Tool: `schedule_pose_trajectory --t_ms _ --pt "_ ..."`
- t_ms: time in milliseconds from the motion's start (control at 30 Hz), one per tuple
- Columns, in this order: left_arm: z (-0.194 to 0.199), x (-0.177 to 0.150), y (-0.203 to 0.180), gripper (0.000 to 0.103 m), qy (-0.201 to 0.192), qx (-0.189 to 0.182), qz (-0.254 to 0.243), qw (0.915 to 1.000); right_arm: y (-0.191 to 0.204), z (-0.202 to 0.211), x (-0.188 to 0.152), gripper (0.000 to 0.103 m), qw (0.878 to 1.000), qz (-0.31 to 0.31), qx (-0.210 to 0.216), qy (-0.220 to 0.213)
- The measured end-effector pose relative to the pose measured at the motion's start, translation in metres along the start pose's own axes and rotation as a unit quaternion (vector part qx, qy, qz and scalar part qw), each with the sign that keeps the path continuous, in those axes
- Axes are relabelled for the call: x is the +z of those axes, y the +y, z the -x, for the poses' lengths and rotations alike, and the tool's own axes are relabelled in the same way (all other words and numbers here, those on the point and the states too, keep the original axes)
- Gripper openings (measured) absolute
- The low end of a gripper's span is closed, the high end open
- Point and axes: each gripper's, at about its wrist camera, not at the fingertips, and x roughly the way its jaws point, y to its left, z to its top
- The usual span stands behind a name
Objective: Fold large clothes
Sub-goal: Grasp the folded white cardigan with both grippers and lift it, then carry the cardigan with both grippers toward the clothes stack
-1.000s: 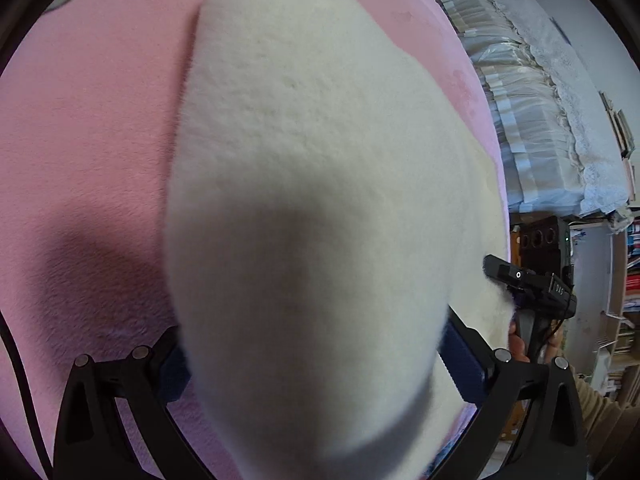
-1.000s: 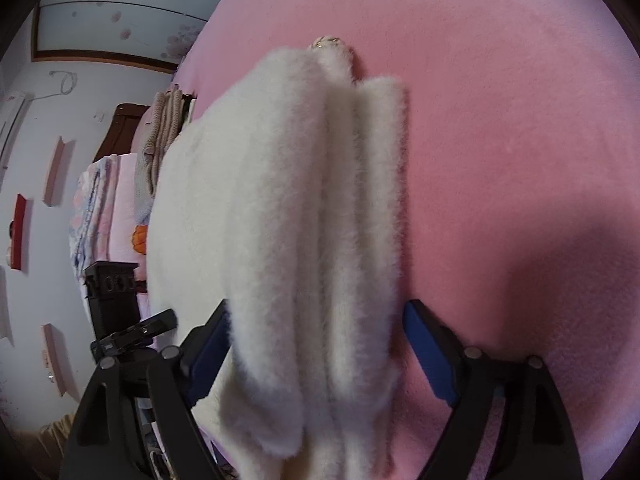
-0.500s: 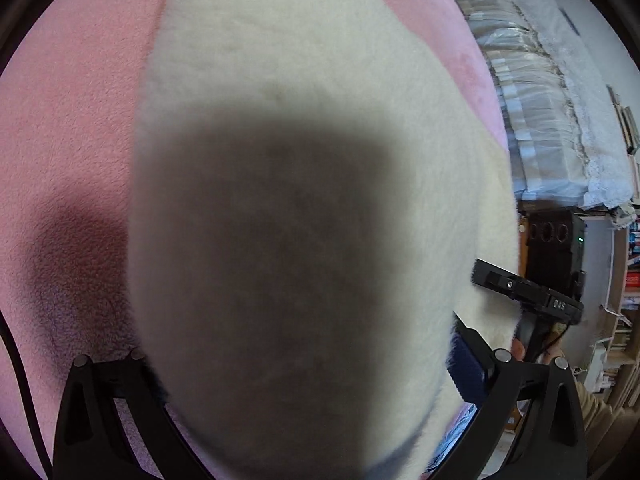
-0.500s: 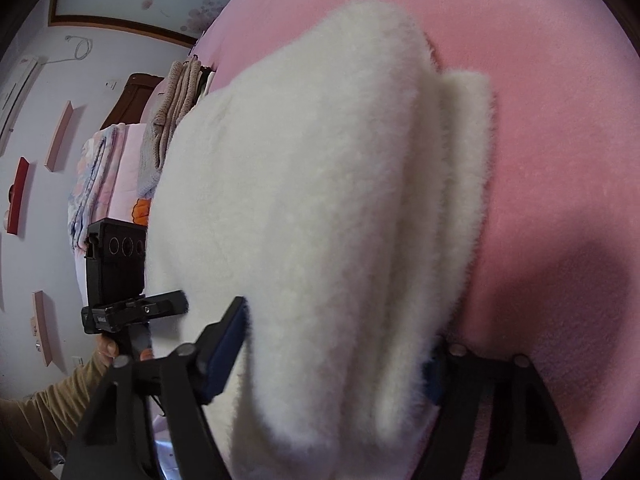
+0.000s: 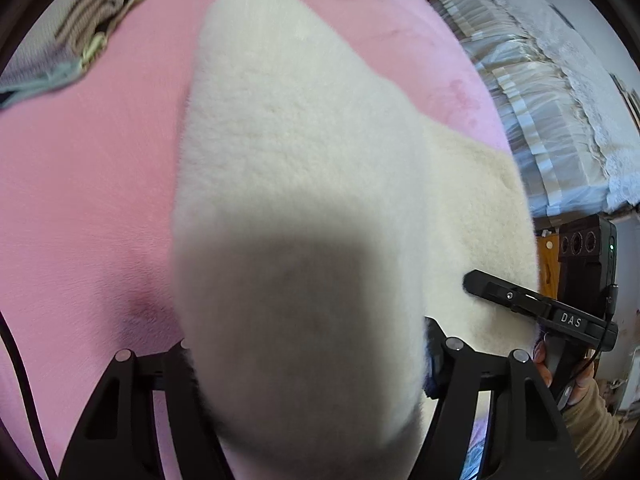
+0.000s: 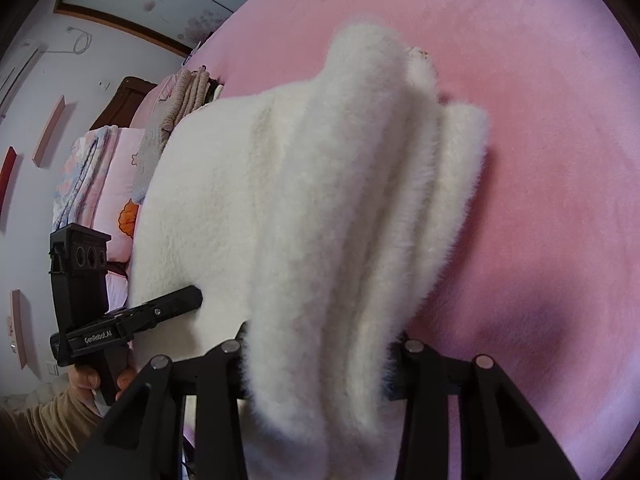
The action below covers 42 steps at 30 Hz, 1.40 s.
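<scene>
Holding one near edge of the white fleece garment [image 5: 304, 184] in each gripper, we have the left gripper [image 5: 308, 364] and right gripper [image 6: 316, 360] both closing on thick bunches of it. From both, the garment runs lengthwise away over the pink bed [image 6: 540, 128], its far end resting there. Each hand is equally near; any fold, we judge, goes forward along that axis.

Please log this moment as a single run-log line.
white fleece garment on pink blanket | left gripper closing on it | right gripper closing on it
</scene>
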Motion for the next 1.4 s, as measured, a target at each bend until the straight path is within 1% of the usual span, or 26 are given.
schedule_pose_trajectory --t_ms 100,233,300,433,533,633,733,833,933,1033,1133,1200,1233,1267,1300,1333,1367,1400 --pt "0.024 0.0 -0.001 0.068 0.005 -0.006 -0.004 1.0 0.018 0.009 -0.01 0.04 1.0 -0.001 0.004 0.0" --pt "0.064 0.004 0.012 0.068 0.005 -0.009 -0.012 0.9999 0.056 0.013 -0.015 0.04 1.0 0.007 0.012 0.0" --pt "0.083 0.01 0.021 0.068 0.002 -0.008 -0.011 0.9999 0.078 0.01 -0.011 0.04 1.0 0.012 0.019 -0.001" --pt "0.139 0.032 0.06 0.068 -0.022 0.001 -0.012 0.9997 0.137 -0.009 0.014 0.04 0.999 0.036 0.039 -0.01" --pt "0.182 0.062 0.093 0.068 -0.045 0.011 -0.015 0.9988 0.187 -0.028 0.043 0.04 0.996 0.058 0.059 -0.022" --pt "0.225 0.104 0.129 0.068 -0.071 0.021 -0.022 0.997 0.235 -0.049 0.077 0.04 0.993 0.077 0.08 -0.035" --pt "0.259 0.156 0.175 0.068 -0.093 0.032 -0.029 0.9947 0.283 -0.079 0.121 0.04 0.99 0.089 0.097 -0.047" --pt "0.28 0.212 0.223 0.068 -0.117 0.038 -0.037 0.9917 0.323 -0.114 0.164 0.04 0.988 0.1 0.102 -0.062" --pt "0.285 0.262 0.271 0.069 -0.133 0.041 -0.034 0.9897 0.348 -0.152 0.207 0.04 0.987 0.095 0.106 -0.074" --pt "0.274 0.305 0.319 0.069 -0.14 0.04 -0.016 0.9892 0.361 -0.193 0.246 0.04 0.988 0.092 0.097 -0.082" --pt "0.245 0.339 0.36 0.069 -0.133 0.032 0.009 0.9905 0.361 -0.232 0.274 0.04 0.99 0.093 0.07 -0.08" --pt "0.215 0.356 0.383 0.071 -0.116 0.039 0.026 0.9921 0.355 -0.261 0.287 0.04 0.993 0.084 0.041 -0.068" --pt "0.2 0.358 0.391 0.073 -0.109 0.044 0.032 0.9926 0.352 -0.274 0.291 0.041 0.995 0.083 0.023 -0.06" --pt "0.192 0.361 0.396 0.077 -0.109 0.048 0.03 0.9924 0.347 -0.286 0.293 0.041 0.995 0.081 0.004 -0.057" --pt "0.186 0.361 0.4 0.082 -0.113 0.048 0.025 0.9922 0.341 -0.292 0.291 0.043 0.995 0.08 -0.002 -0.061" --pt "0.181 0.363 0.402 0.084 -0.115 0.041 0.024 0.9922 0.334 -0.294 0.288 0.045 0.994 0.078 -0.005 -0.071" --pt "0.177 0.365 0.406 0.091 -0.114 0.034 0.023 0.9926 0.33 -0.295 0.286 0.047 0.994 0.072 -0.003 -0.077" --pt "0.174 0.365 0.409 0.098 -0.11 0.036 0.024 0.993 0.324 -0.298 0.283 0.051 0.995 0.064 -0.001 -0.078"
